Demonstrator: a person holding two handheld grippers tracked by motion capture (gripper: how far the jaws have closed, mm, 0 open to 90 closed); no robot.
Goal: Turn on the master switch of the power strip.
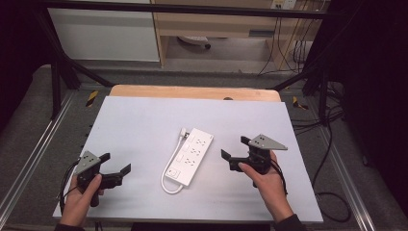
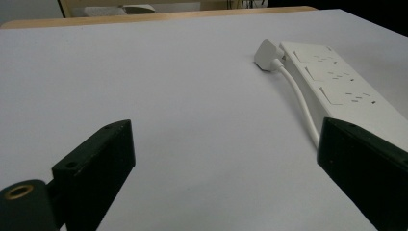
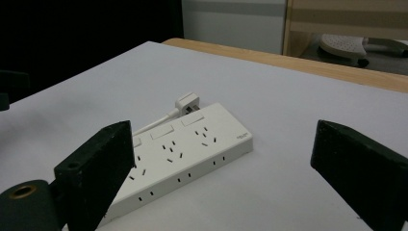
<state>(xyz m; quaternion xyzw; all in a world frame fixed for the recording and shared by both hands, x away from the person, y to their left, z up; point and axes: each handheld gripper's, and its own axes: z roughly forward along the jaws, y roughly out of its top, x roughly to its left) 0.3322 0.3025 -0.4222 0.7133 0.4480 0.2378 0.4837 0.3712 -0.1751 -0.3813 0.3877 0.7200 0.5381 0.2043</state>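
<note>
Two tools, both with jaws spread wide and empty: left tool (image 1: 115,169) low at the near-left, right tool (image 1: 236,153) just right of the white power strip (image 1: 192,155) and nearer to it. Strip lies flat mid-worktop, long axis running near-left to far-right, plug (image 1: 183,132) and looped cord (image 1: 169,179) alongside. White worktop (image 1: 134,120), wooden far edge; dark framed room beyond.

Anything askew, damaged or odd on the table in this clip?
Nothing stands out. The white power strip lies flat and diagonal on the table, its cable looped alongside and the plug resting at its far end. Both grippers, left and right, are open and apart from it.
</note>
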